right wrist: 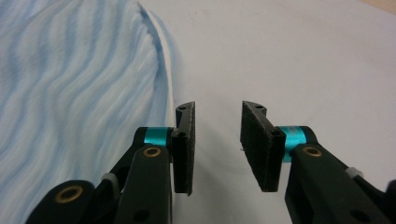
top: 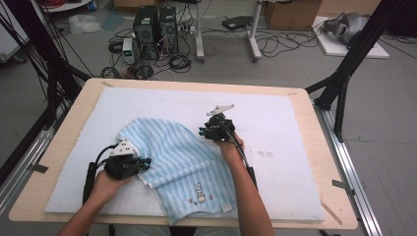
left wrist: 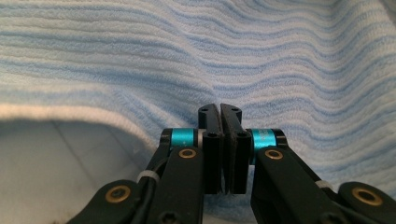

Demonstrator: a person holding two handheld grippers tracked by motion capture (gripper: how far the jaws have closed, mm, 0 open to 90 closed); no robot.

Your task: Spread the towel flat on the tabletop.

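A light-blue striped towel (top: 182,157) with a small rabbit motif (top: 199,192) lies rumpled on the pale mat (top: 280,123). My left gripper (top: 146,162) is at the towel's left edge. In the left gripper view its jaws (left wrist: 220,109) are pressed together on the towel (left wrist: 280,70), whose white hem runs down into them. At the towel's upper right edge my right gripper (top: 202,132) points left. In the right gripper view it (right wrist: 217,112) stands open over bare mat (right wrist: 289,56) with nothing between its pads, and the towel's edge (right wrist: 70,93) lies just to the left.
The mat covers most of a wooden table (top: 322,147). Black frame posts (top: 344,78) stand at both sides. Computers (top: 155,27), cables and boxes sit on the floor beyond the far edge. Bare mat stretches to the right of the towel.
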